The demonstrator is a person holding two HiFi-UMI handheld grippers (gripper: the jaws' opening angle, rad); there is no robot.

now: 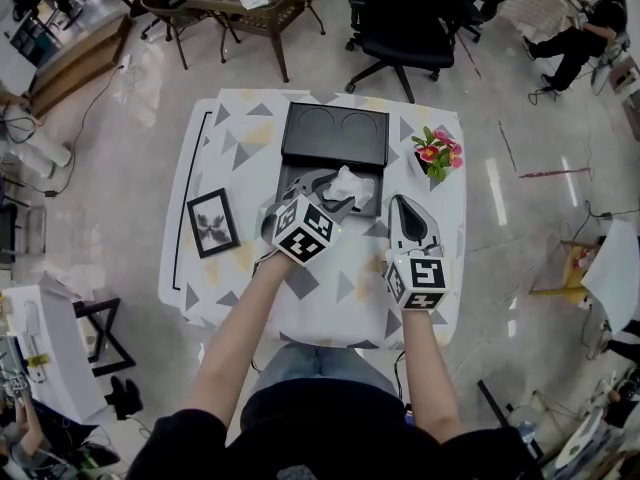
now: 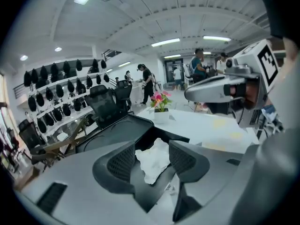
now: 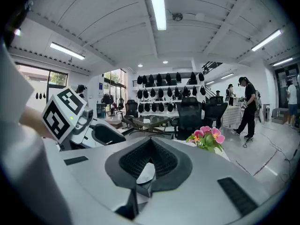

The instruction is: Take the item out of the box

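The white crumpled wad [image 1: 349, 185] lies in the open black box [image 1: 335, 158], near the table's [image 1: 330, 298] back edge. It looks soft and light, like paper, so pinch its raised middle. The left gripper [image 2: 152, 161] has jaws wide apart, with the wad showing between them, not squeezed. The right gripper [image 3: 149, 146] has jaws together, holding nothing. Straight up is free; the box walls and 1 flower pot [image 1: 437, 155] are close.

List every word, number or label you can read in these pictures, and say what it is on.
None: no word or number is legible in any view.
Left marker cube, right marker cube: black-and-white square patterns only, no letters.
Framed picture: dark image, no caption legible.
Black box: no label visible.
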